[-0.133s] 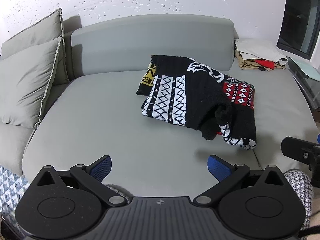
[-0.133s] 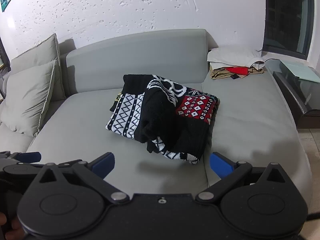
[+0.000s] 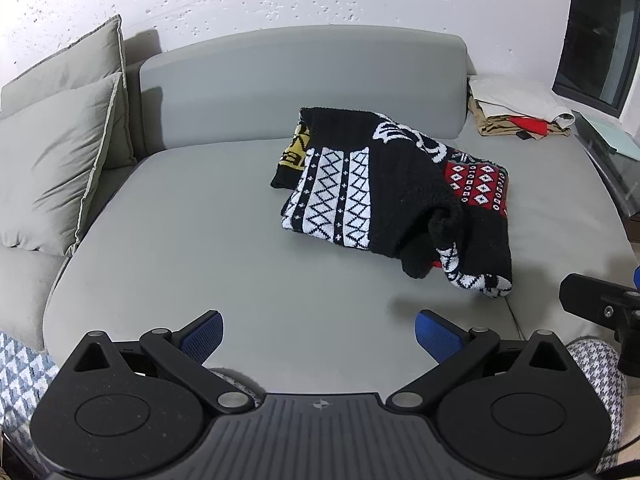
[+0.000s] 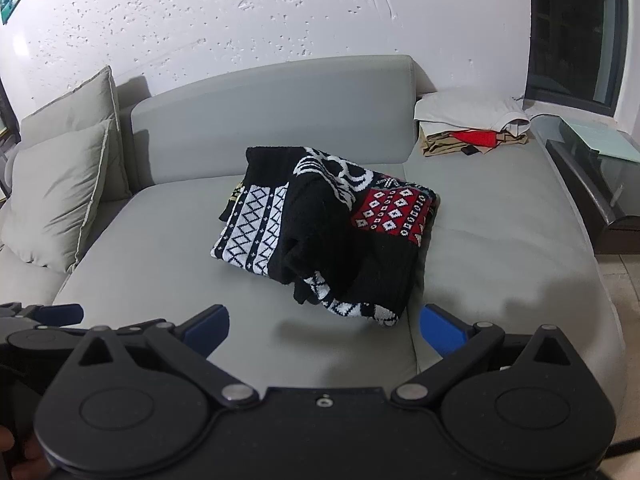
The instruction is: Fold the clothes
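Item: one knitted sweater (image 3: 384,196), black with white lattice bands, a red diamond panel and a yellow patch, lying roughly bundled near the middle of the grey sofa seat (image 3: 208,248); my landmark for everything below. Condition: loosely folded at best, in my judgement, with a dark sleeve end or cuff slumping out of the near edge and a patterned hem trailing beside it. My left gripper (image 3: 318,330) hovers over bare seat on the near side of the sweater, blue pads spread wide, holding nothing. My right gripper (image 4: 324,330) sits likewise near the sweater's near edge, fingers apart and empty. Behind the sweater, to its right, a small stack of folded clothes (image 4: 468,124) rests by the backrest; to its left, two grey cushions (image 3: 60,152). Risks: the knit is thick and slack, so I expect a pinch on one layer alone to drag the bundle open; grabbing the loose sleeve could lift the whole heap askew; the sofa's soft surface may let a lower finger dig in and catch the seat fabric. Markings: white woven motifs on the sweater resemble lettering but I cannot read them; no brand legible anywhere.
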{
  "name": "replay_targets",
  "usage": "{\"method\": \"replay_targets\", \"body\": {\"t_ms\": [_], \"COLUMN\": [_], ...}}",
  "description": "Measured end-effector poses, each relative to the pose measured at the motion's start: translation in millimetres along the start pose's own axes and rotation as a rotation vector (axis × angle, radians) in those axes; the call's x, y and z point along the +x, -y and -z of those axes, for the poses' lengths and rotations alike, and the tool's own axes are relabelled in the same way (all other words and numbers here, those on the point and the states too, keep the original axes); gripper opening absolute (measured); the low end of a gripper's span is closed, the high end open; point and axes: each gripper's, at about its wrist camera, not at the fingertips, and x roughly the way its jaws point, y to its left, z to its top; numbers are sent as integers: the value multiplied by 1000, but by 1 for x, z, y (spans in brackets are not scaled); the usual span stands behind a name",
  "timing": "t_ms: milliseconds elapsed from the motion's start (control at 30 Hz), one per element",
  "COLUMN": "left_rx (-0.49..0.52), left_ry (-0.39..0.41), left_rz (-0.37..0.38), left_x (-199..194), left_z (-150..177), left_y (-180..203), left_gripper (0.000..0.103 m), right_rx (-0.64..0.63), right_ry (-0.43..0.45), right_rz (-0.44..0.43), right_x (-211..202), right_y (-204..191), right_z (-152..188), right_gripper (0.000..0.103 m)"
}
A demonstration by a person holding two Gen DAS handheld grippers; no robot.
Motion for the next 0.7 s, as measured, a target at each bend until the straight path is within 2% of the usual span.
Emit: {"method": "replay_targets", "body": {"t_ms": [700], "left_rx": [-7], "left_ry": [5], "left_rz": [-6], "left_x": [5], "left_z": [6], "left_y": [-1], "left_gripper": [103], "right_rx": [-1], "right_ry": [-1], "right_rz": [-7], "right_x": [2], "right_y": [0], "right_z": [2], "right_gripper": [103]}}
